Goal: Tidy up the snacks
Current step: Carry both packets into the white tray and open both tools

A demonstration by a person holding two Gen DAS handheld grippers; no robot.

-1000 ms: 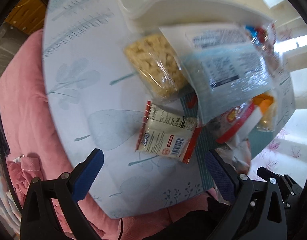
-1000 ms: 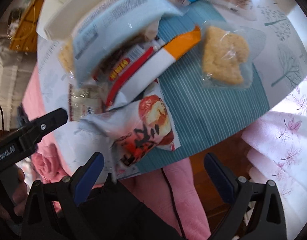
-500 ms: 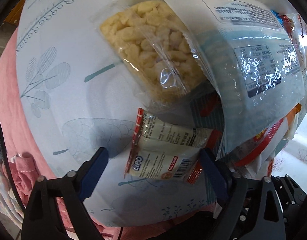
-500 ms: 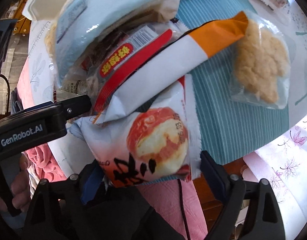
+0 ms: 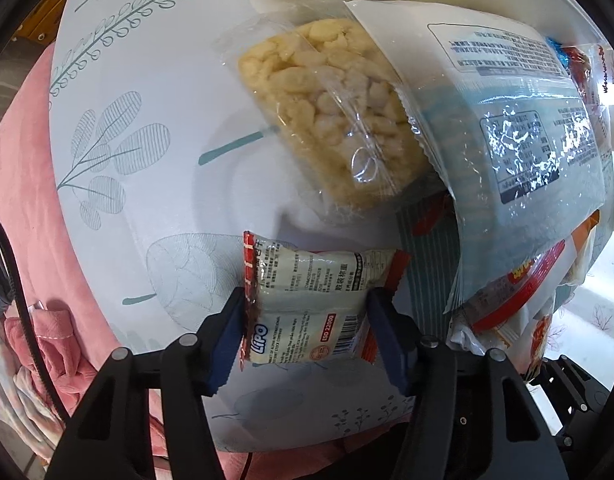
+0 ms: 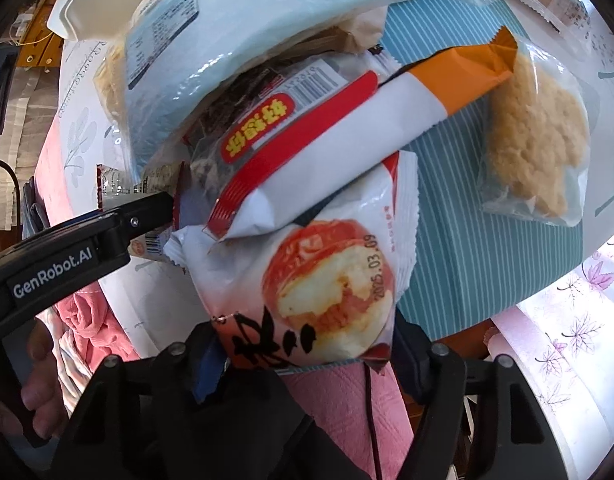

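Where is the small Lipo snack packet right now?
In the left wrist view the Lipo packet lies low in the middle on the leaf-print tablecloth, between the closing jaws of the left gripper, just below the clear bag of pale puffs.

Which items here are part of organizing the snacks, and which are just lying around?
Part of the job:
- small white packet with red ends, between the closing left claw
- white packet with a bun picture, between the closing right claw
- clear bag of puffed pieces
- big pale blue packet
- orange and white packet
- white tray

Lying about:
- leaf-print tablecloth
- pink blanket
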